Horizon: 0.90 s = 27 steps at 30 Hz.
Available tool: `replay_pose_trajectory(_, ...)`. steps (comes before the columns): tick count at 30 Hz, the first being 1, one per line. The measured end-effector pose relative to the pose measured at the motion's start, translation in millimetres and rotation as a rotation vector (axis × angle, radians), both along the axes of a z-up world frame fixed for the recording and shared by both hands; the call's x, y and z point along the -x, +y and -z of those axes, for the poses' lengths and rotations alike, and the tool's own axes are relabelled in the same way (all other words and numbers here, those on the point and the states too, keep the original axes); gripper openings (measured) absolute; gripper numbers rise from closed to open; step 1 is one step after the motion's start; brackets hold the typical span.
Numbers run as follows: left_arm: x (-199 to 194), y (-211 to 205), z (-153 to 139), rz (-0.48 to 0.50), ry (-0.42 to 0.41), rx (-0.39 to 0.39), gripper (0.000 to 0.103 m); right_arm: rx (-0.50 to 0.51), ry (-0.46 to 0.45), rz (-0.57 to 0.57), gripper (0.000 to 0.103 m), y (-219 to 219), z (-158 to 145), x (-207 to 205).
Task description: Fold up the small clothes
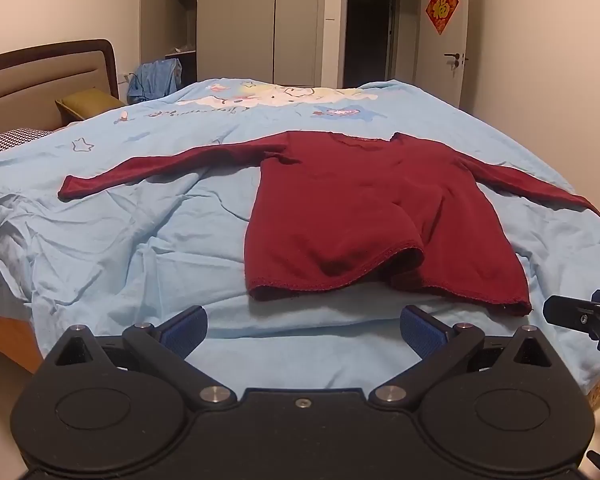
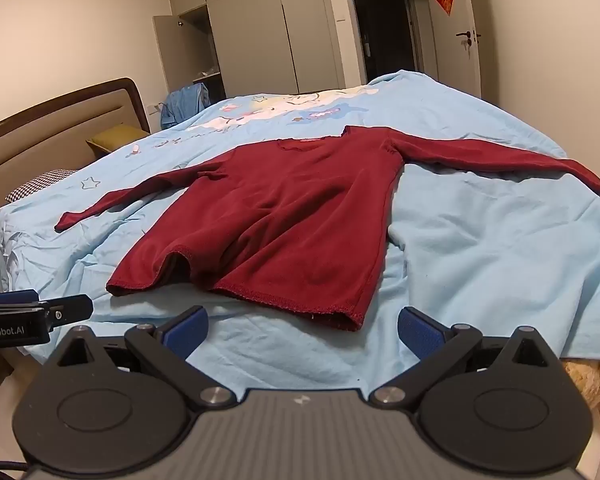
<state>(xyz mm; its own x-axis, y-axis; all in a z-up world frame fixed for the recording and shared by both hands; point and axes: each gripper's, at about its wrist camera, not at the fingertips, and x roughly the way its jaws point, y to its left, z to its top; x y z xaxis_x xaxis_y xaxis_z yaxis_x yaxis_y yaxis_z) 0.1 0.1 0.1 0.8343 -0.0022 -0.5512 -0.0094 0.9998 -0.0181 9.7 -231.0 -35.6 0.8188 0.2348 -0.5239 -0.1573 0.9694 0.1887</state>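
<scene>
A dark red long-sleeved shirt (image 1: 352,208) lies spread on the light blue bedspread (image 1: 120,240), sleeves out to both sides, hem nearest me with a raised ripple in it. It also shows in the right wrist view (image 2: 284,220). My left gripper (image 1: 304,330) is open and empty, just short of the hem's left part. My right gripper (image 2: 302,330) is open and empty, just short of the hem's right corner. Each gripper shows at the edge of the other's view: the right gripper (image 1: 584,316) and the left gripper (image 2: 40,312).
The bed has a brown headboard (image 1: 40,68) at the left, with an olive pillow (image 1: 88,104) and a checked cloth (image 1: 12,140). Blue clothes (image 1: 156,80) hang by an open wardrobe (image 1: 236,20) at the back. A door (image 1: 444,36) stands at the far right.
</scene>
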Motion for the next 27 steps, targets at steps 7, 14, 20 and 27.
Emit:
replay_pose_trajectory(7, 0.0, 0.1, 0.0, 0.0, -0.001, 0.003, 0.102, -0.001, 0.004, -0.001, 0.103, -0.1, 1.1, -0.7)
replay_pose_trajectory(14, 0.0, 0.2, 0.2, 0.0, 0.0, 0.004, 0.102, -0.001, 0.007, -0.001, 0.103, 0.2, 1.5, -0.9)
replay_pose_trajectory(20, 0.0, 0.1, 0.0, 0.0, 0.0, 0.004, 0.102, -0.001, 0.009, -0.001, 0.103, 0.5, 1.6, -0.9)
replay_pose_trajectory(27, 0.0, 0.1, 0.0, 0.0, 0.001, 0.005, 0.102, -0.001, 0.01, 0.0, 0.103, 0.7, 1.7, -0.6)
